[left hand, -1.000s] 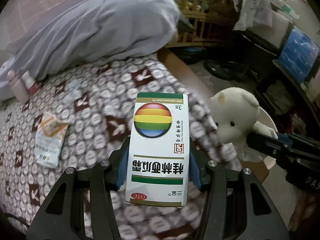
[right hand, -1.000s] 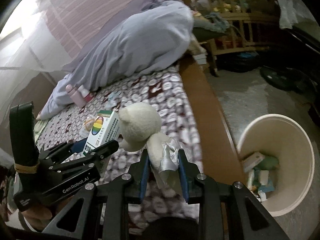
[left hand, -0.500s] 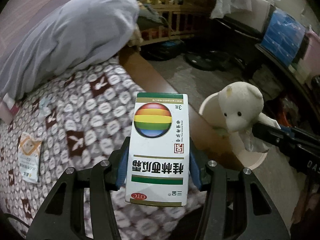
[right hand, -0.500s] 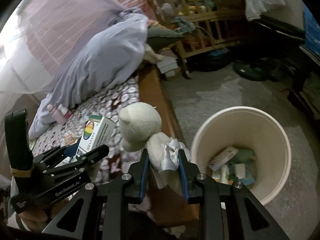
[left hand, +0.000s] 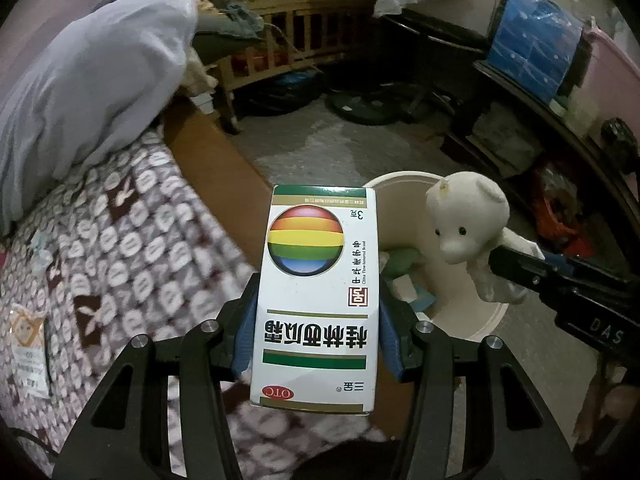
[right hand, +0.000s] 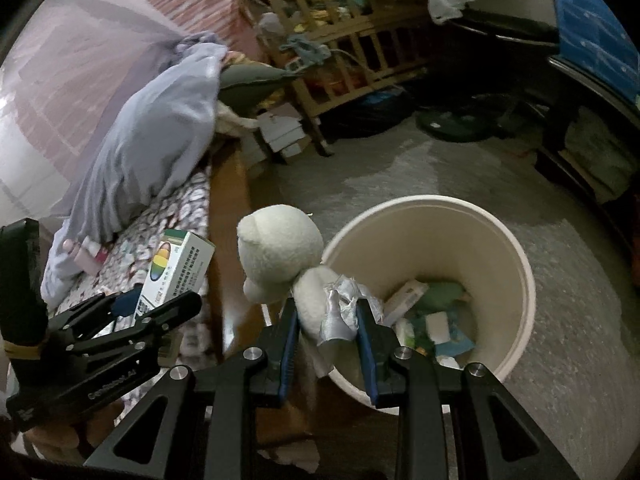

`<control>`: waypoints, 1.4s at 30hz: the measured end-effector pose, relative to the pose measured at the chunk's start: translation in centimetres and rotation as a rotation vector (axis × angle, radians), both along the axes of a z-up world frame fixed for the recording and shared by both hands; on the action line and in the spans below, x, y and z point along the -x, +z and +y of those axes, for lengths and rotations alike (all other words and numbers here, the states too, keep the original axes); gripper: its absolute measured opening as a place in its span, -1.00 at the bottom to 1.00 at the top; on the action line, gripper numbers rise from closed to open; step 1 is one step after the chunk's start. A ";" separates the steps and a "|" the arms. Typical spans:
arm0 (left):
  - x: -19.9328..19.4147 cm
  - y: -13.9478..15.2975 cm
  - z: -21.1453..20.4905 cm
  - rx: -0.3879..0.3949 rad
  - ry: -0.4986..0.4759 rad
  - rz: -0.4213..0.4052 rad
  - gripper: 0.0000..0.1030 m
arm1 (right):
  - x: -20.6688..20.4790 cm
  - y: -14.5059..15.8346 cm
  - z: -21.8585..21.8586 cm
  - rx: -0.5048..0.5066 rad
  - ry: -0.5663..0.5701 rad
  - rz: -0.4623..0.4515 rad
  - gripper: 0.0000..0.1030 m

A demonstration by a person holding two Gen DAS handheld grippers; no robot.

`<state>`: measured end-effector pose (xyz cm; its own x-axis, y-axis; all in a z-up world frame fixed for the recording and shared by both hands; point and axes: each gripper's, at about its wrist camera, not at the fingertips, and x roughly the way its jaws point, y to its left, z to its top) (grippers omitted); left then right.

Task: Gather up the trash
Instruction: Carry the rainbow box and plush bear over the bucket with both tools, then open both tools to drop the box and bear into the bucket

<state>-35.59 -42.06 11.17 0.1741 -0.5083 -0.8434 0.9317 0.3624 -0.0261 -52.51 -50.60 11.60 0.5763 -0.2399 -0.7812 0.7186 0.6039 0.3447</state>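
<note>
- Medicine box [left hand: 316,300]: white carton with a rainbow ball and green bands, pinched at its lower sides between the blue pads of my left gripper [left hand: 316,316]; it stands up out of those jaws, print upside down to me.
- Plush bear [right hand: 280,256]: cream, with a silver ribbon at the neck, squeezed at the body between the pads of my right gripper [right hand: 328,320]; head leans up and left of those jaws.
- Bin [right hand: 500,240]: cream, round, on the floor just beyond and below my right jaws, the bear's body over its near rim. Inside lie a small white carton, green and blue scraps.
- Bedspread [left hand: 120,240]: brown-and-white pattern, left of my left jaws, its wooden edge between bed and bin.
- Sachet [left hand: 30,344]: flat on the bedspread, far left of my left jaws.
- Grey quilt [left hand: 88,92]: heaped beyond the bedspread.
- Wooden crib [right hand: 352,40]: farthest back, cluttered.
</note>
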 end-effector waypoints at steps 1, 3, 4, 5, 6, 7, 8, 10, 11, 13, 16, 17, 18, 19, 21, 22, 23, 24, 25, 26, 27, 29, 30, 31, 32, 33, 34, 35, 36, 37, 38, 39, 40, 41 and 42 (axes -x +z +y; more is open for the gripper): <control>0.2 -0.1 -0.2 -0.002 -0.006 0.002 -0.03 | 0.3 -0.2 -0.2 -0.004 -0.006 0.002 -0.49; 0.6 -0.4 -0.9 -0.005 -0.018 0.011 -0.03 | 0.7 -0.5 -0.6 -0.008 -0.017 0.009 -0.50; 0.7 -0.6 -1.1 -0.007 -0.024 0.016 -0.03 | 0.9 -0.6 -0.7 -0.010 -0.021 0.012 -0.49; 1.0 -0.7 -1.4 -0.010 -0.033 0.021 -0.03 | 1.1 -0.7 -0.9 -0.012 -0.026 0.014 -0.49; 1.1 -0.8 -1.6 -0.011 -0.039 0.025 -0.03 | 1.2 -0.9 -1.0 -0.014 -0.032 0.015 -0.49; 1.3 -1.0 -1.8 -0.013 -0.043 0.029 -0.03 | 1.4 -1.0 -1.2 -0.017 -0.038 0.017 -0.49; 1.4 -1.0 -2.0 -0.013 -0.046 0.034 -0.03 | 1.6 -1.2 -1.4 -0.020 -0.045 0.020 -0.49; 1.6 -1.2 -2.4 -0.012 -0.052 0.046 -0.03 | 1.8 -1.5 -1.6 -0.027 -0.055 0.025 -0.49; 1.5 -1.3 -2.5 -0.011 -0.054 0.050 -0.03 | 1.8 -1.6 -1.7 -0.030 -0.060 0.027 -0.49; 1.6 -1.4 -2.9 -0.010 -0.060 0.068 -0.03 | 2.1 -1.8 -2.0 -0.034 -0.068 0.030 -0.49; 1.8 -1.5 -3.3 -0.012 -0.070 0.074 -0.03 | 2.3 -2.2 -2.3 -0.042 -0.077 0.035 -0.49; 2.0 -1.5 -3.4 -0.014 -0.072 0.072 -0.03 | 2.3 -2.3 -2.4 -0.044 -0.078 0.037 -0.49; 2.1 -1.5 -3.5 -0.014 -0.075 0.072 -0.03 | 2.4 -2.4 -2.5 -0.045 -0.080 0.038 -0.49; 2.1 -1.6 -3.7 -0.015 -0.079 0.074 -0.03 | 2.4 -2.4 -2.5 -0.046 -0.083 0.038 -0.49; 2.2 -1.7 -3.9 -0.015 -0.082 0.079 -0.03 | 2.5 -2.6 -2.7 -0.049 -0.088 0.038 -0.49; 2.0 -1.7 -4.0 -0.016 -0.084 0.084 -0.03 | 2.6 -2.6 -2.8 -0.051 -0.091 0.039 -0.49; 1.9 -1.8 -4.0 -0.017 -0.086 0.093 -0.03 | 2.6 -2.7 -2.9 -0.052 -0.092 0.041 -0.49; 1.9 -1.8 -4.1 -0.014 -0.085 0.100 -0.01 | 2.6 -2.8 -2.8 -0.052 -0.095 0.043 -0.49; 1.8 -1.9 -4.0 -0.008 -0.086 0.106 -0.01 | 2.6 -2.8 -2.9 -0.053 -0.100 0.044 -0.49; 1.7 -1.9 -4.0 -0.005 -0.084 0.109 -0.01 | 2.6 -2.9 -3.0 -0.054 -0.103 0.044 -0.49; 1.7 -1.9 -4.1 -0.006 -0.083 0.110 -0.01 | 2.7 -2.9 -3.0 -0.053 -0.105 0.045 -0.49; 1.7 -2.0 -4.1 -0.007 -0.082 0.115 -0.01 | 2.6 -2.9 -3.1 -0.053 -0.109 0.046 -0.50; 1.7 -2.0 -4.1 -0.007 -0.081 0.118 -0.01 | 2.6 -3.0 -3.1 -0.054 -0.109 0.048 -0.49; 1.7 -2.0 -4.1 -0.006 -0.080 0.120 -0.01 | 2.5 -3.0 -3.1 -0.055 -0.109 0.050 -0.49; 1.6 -2.0 -4.1 -0.003 -0.079 0.125 -0.01 | 2.4 -3.0 -3.1 -0.055 -0.110 0.051 -0.49; 1.6 -2.0 -4.2 -0.002 -0.079 0.127 -0.01 | 2.5 -3.1 -3.1 -0.055 -0.111 0.052 -0.49; 1.5 -2.0 -4.2 -0.001 -0.079 0.130 -0.01 | 2.5 -3.1 -3.2 -0.055 -0.111 0.053 -0.49; 1.4 -2.0 -4.1 0.000 -0.081 0.132 -0.01 | 2.4 -3.2 -3.2 -0.055 -0.112 0.054 -0.49; 1.2 -2.1 -4.1 0.000 -0.081 0.135 -0.01 | 2.4 -3.2 -3.2 -0.056 -0.113 0.056 -0.50; 1.2 -2.1 -4.0 0.002 -0.081 0.139 -0.01 | 2.3 -3.2 -3.3 -0.056 -0.112 0.058 -0.50; 1.1 -2.1 -3.9 0.005 -0.082 0.142 -0.01 | 2.4 -3.3 -3.3 -0.056 -0.112 0.059 -0.50; 1.1 -2.1 -3.9 0.007 -0.083 0.143 -0.01 | 2.4 -3.3 -3.3 -0.055 -0.113 0.060 -0.50; 1.1 -2.1 -3.9 0.007 -0.084 0.142 -0.01 | 2.3 -3.3 -3.3 -0.056 -0.113 0.062 -0.50; 1.1 -2.1 -3.9 0.008 -0.085 0.143 -0.01 | 2.3 -3.3 -3.3 -0.056 -0.112 0.063 -0.50; 1.1 -2.1 -3.9 0.009 -0.087 0.146 0.00 | 2.3 -3.3 -3.2 -0.054 -0.113 0.064 -0.50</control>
<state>-36.64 -45.95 9.10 0.0045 -0.5239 -0.8518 0.9456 0.2793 -0.1668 -54.79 -53.84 8.31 0.4965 -0.2565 -0.8293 0.8024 0.4999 0.3258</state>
